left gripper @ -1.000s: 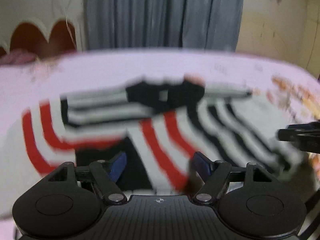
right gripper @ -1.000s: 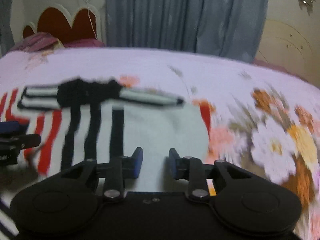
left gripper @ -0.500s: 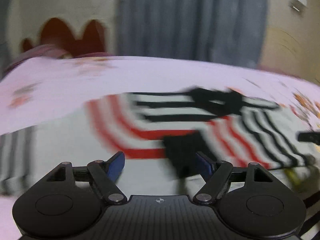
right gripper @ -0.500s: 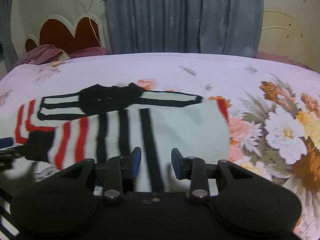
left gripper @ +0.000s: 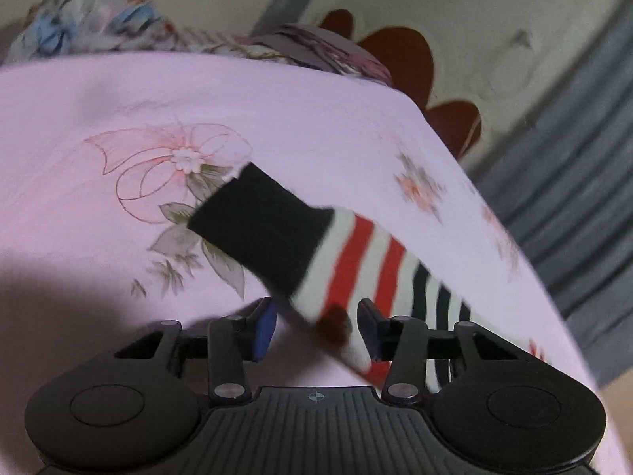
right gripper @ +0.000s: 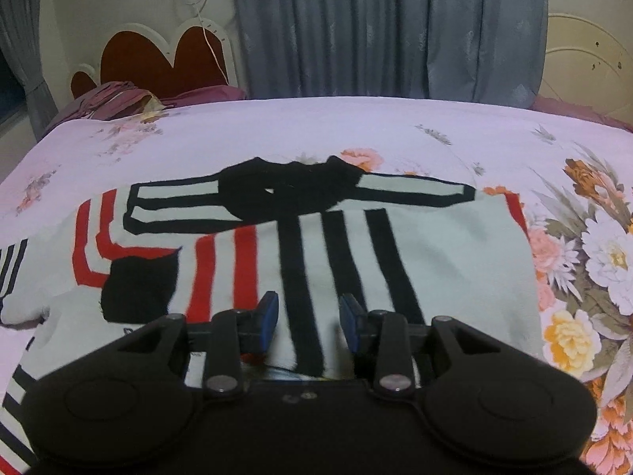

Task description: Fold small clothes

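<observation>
Sweater (right gripper: 316, 245), white knit with black and red stripes and a black collar, fills the centre of my right wrist view, spread flat on the pink floral bedsheet (right gripper: 514, 146). My right gripper (right gripper: 309, 318) sits at lower centre, its blue-padded fingers apart over a black stripe, gripping nothing. In my left wrist view, the sweater's black-cuffed striped sleeve (left gripper: 316, 249) runs from mid-frame down to lower right, passing between the spread fingers of my left gripper (left gripper: 316, 326); I cannot tell whether they touch it.

dim indoor light | left view motion-blurred | fisheye edges bent, dark corners
</observation>
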